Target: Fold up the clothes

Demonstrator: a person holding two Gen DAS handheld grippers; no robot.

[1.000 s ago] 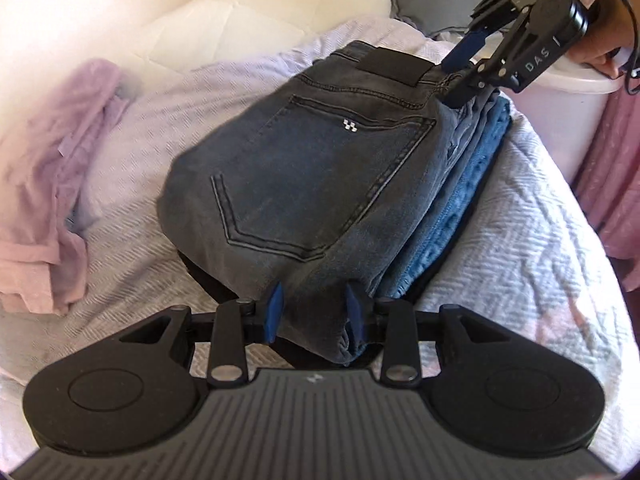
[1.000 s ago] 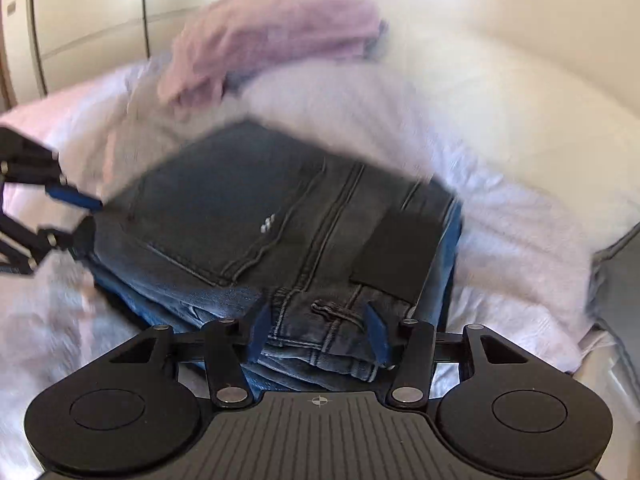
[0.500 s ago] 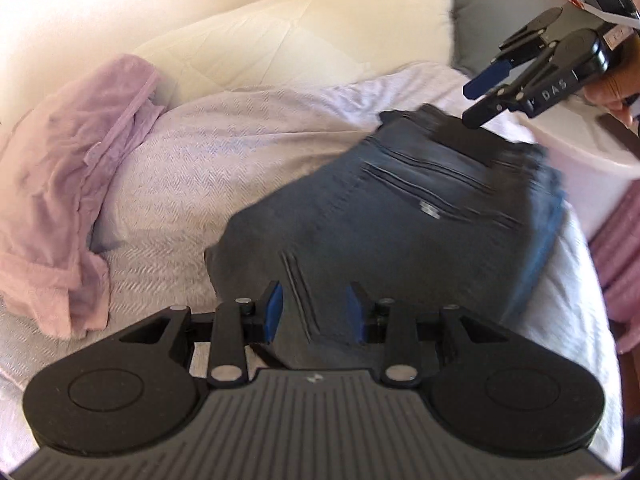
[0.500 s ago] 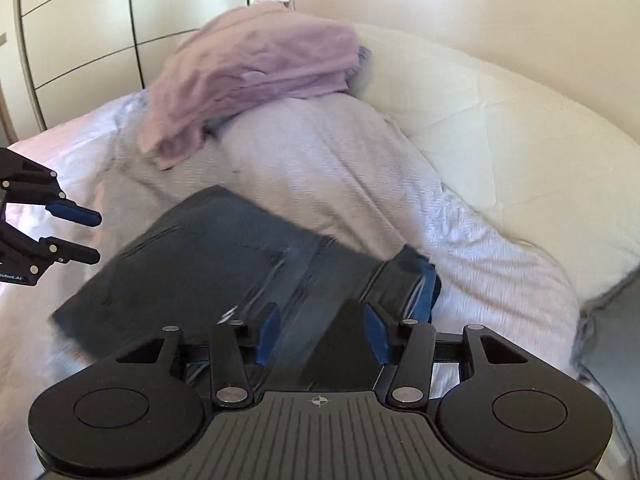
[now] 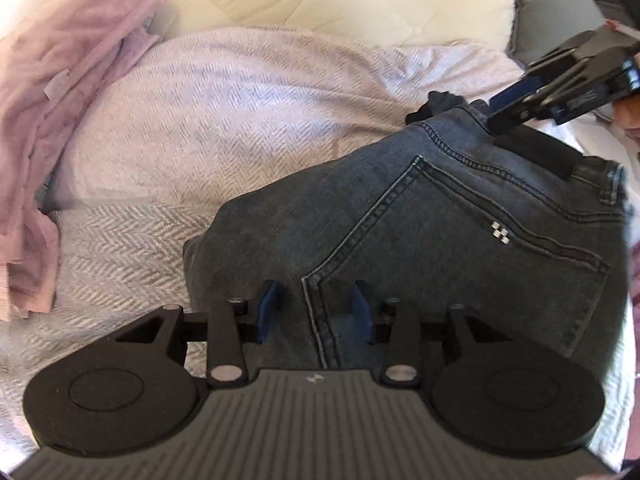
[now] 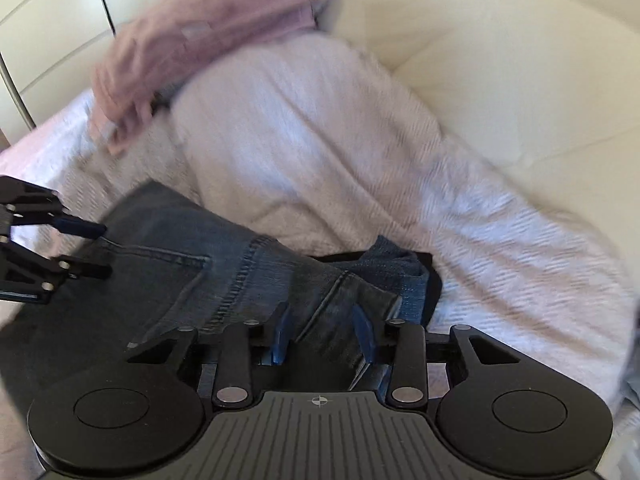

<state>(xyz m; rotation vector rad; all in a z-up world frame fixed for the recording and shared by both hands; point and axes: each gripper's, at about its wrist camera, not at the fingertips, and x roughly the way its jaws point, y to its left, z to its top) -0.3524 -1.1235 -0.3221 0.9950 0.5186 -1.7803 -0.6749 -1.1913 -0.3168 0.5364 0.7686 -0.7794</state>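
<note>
Shifted right since earlier, folded dark grey jeans (image 5: 440, 216), pocket up, atop blue denim (image 6: 394, 268)

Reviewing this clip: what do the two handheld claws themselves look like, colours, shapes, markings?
Both look alike: a matte black ribbed body flanked by two round discs, silver pivot pins, black linkage bars and blue pads on the fingers. See the left claw and right claw. From the left view, the right claw's side carries small white lettering, unreadable here.
</note>
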